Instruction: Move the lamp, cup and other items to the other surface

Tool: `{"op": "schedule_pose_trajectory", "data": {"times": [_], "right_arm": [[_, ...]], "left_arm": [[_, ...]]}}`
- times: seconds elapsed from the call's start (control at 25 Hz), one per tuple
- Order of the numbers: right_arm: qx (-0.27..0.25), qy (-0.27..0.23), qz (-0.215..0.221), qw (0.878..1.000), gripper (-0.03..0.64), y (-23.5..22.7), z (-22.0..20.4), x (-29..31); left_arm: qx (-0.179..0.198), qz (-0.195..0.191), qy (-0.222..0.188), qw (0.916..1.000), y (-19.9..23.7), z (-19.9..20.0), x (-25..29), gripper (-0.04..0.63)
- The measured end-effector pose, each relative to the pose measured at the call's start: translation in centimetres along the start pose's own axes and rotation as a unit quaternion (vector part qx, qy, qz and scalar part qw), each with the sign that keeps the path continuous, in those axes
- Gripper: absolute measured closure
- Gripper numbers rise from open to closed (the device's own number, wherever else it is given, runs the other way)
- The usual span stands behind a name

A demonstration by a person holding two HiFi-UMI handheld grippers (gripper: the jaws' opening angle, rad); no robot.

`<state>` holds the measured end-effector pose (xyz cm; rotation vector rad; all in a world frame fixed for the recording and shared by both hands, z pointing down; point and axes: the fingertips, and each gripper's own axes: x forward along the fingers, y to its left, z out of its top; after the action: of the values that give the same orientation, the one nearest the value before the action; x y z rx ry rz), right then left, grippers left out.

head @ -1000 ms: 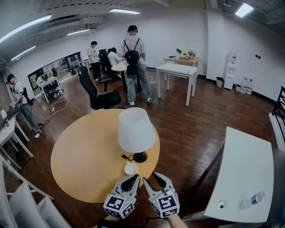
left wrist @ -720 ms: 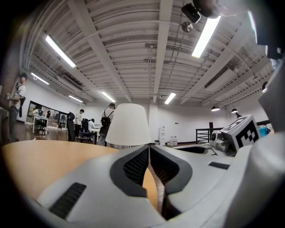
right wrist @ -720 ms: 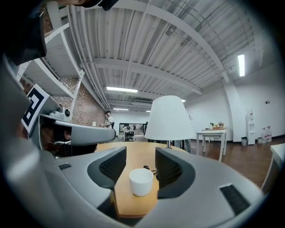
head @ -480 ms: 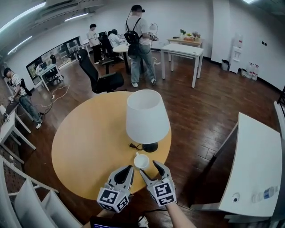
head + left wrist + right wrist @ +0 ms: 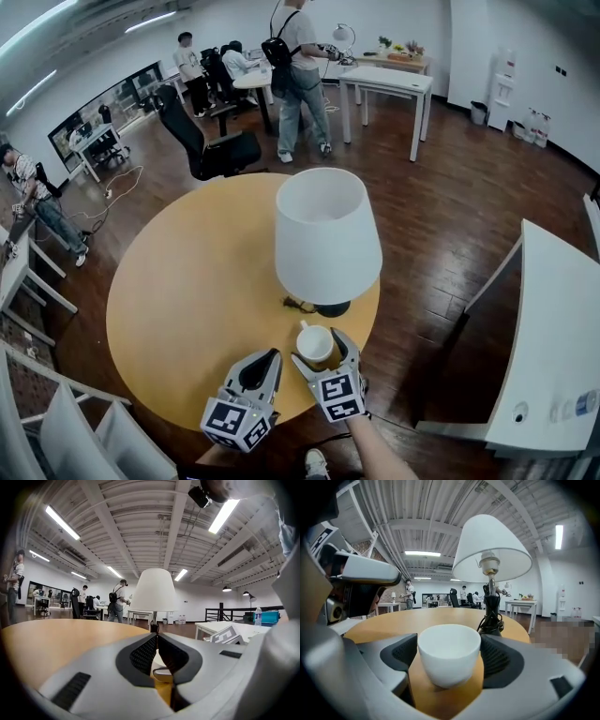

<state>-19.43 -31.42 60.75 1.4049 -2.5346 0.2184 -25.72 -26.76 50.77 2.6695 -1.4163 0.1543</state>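
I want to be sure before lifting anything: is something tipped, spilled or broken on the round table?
Nothing stands out. The lamp stands upright on the round table, its cord bundled at the base. The cup sits upright near it, and no spill shows.

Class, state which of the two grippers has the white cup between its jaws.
The right gripper: its jaws, just opened wide, flank the cup. The left gripper has shut, empty jaws.

I worked in an open-plan office: white tables, a black swivel chair, people at computer desks, a water dispenser and ceiling strip lights surrounded me.
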Motion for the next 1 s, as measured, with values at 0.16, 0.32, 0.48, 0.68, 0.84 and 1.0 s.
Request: {"op": "schedule_pose_trajectory", "data": {"times": [0.16, 0.32, 0.48, 0.68, 0.84, 1.0], "right_arm": [[0.007, -0.002, -0.008, 1.0, 0.189, -0.3, -0.3, 0.8], [0.002, -0.01, -0.004, 1.0, 0.218, 0.1, 0.1, 1.6], [0.0, -0.01, -0.002, 1.0, 0.219, -0.1, -0.2, 0.6], [0.003, -0.033, -0.016, 0.999, 0.219, -0.2, 0.5, -0.7], [0.011, -0.057, -0.036, 0.998, 0.219, -1.6, 2.3, -2.9], [0.008, -0.073, -0.068, 0.995, 0.219, -4.1, 3.7, -7.6]], "left_arm": [[0.006, -0.006, 0.007, 0.9999, 0.3, -0.3, 0.1, 0.577], [0.007, -0.008, 0.011, 0.9999, 1.2, -0.7, 0.2, 0.577], [0.009, -0.015, 0.013, 0.9998, 0.1, -0.8, 0.4, 0.577], [0.014, -0.028, 0.011, 0.9995, -0.7, -1.1, 0.7, 0.577], [0.013, -0.049, 0.01, 0.9987, -2.7, -0.9, 2.0, 0.577], [0.019, -0.084, 0.003, 0.9962, -7.3, -0.1, 3.5, 0.577]]}}
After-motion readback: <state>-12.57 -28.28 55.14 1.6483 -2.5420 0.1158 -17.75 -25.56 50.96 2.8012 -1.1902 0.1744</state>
